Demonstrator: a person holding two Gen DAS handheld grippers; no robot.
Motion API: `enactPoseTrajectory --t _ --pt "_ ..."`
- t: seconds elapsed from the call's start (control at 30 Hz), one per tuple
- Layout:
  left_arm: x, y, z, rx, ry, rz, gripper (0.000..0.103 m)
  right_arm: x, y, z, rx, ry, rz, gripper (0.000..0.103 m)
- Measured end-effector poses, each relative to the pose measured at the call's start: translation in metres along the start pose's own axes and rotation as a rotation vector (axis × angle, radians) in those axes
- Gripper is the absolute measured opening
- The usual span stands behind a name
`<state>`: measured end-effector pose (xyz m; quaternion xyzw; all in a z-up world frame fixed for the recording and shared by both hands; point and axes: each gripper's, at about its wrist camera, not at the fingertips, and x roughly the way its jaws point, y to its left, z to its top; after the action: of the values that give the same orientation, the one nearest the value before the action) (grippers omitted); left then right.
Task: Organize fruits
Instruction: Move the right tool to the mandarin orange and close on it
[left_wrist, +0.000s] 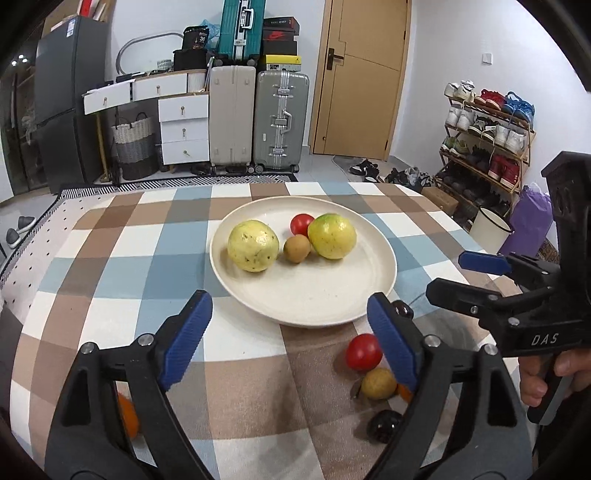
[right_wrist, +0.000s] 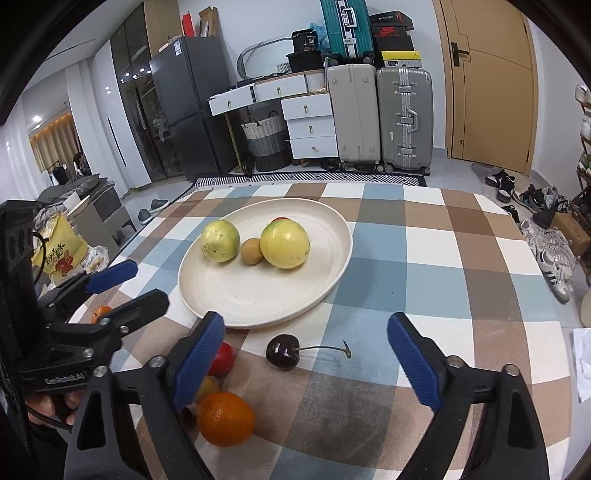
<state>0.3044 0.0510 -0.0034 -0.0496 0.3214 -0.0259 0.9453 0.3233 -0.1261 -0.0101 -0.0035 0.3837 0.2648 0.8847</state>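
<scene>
Checkered bench (right_wrist: 436, 258) carries cream plate (right_wrist: 236, 295) with two guavas (right_wrist: 284, 243), kiwi, tomato. Cherry (right_wrist: 282, 352) at plate's 6 o'clock, orange (right_wrist: 225, 419) nearer. Left gripper (left_wrist: 288, 339) fingers released, empty. Right gripper (right_wrist: 306, 358) fingers spread, cherry loose between.

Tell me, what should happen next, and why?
Probably lower the right gripper onto the cherry. Its jaws stand open and empty, the cherry lies on the cloth between them, just short of the plate, which already holds four fruits.
</scene>
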Motion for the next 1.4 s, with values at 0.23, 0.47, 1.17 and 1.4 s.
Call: enactPoseTrajectory --t 0.23,0.47,1.17,1.4 --pt "-0.005 0.0 -0.005 -0.012 0.044 -0.006 0.093 -0.005 0.005 -0.004 -0.031 0.019 0.025 0.102" --pt "-0.019 -0.012 -0.011 0.027 0.02 -0.008 0.102 -0.012 0.006 -0.021 -0.053 0.049 0.058 0.102" --pt "-0.022 -0.022 -0.037 0.077 0.128 -0.034 0.102 0.01 0.026 -0.047 -0.156 0.187 0.082 0.102" --pt "-0.019 -0.017 -0.038 0.061 0.138 -0.026 0.102 0.012 0.031 -0.051 -0.173 0.201 0.105 0.097"
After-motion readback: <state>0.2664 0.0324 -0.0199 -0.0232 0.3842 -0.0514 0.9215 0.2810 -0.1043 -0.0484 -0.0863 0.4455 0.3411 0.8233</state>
